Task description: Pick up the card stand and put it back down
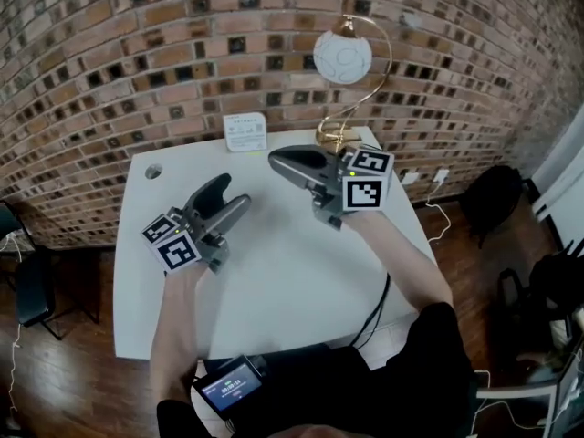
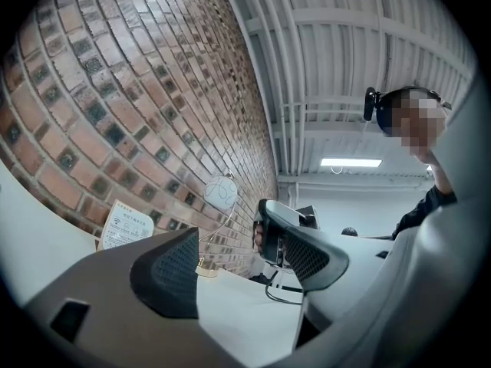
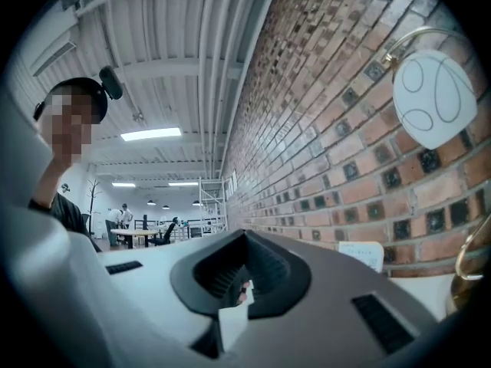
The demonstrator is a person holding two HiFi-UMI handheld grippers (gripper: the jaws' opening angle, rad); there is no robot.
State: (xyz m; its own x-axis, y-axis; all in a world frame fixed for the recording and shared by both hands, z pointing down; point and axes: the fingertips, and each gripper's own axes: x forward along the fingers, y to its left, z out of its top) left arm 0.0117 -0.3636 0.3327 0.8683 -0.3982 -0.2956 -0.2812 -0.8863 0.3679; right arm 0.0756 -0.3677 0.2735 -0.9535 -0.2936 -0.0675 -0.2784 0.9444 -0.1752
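1. card stand (image 1: 245, 132) upright on the white surface (image 1: 274, 281), at the back edge against the brick wall (image 1: 182, 53), just left of the lamp (image 1: 343, 57) base, well apart from both tongs
2. left tongs (image 1: 230, 192) spread wide, nothing between them, held above the surface, tips angled toward the wall
3. right tongs (image 1: 278, 161) pressed together, held in the air in front of the lamp base
4. small white scrap (image 3: 232, 324) in the seam behind the right pads, can't tell what it is

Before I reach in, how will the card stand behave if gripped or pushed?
The card stand looks small and thin, so probably light. It stands upright unsupported, so likely stiff, yet a high push could tip it back toward the brick wall.
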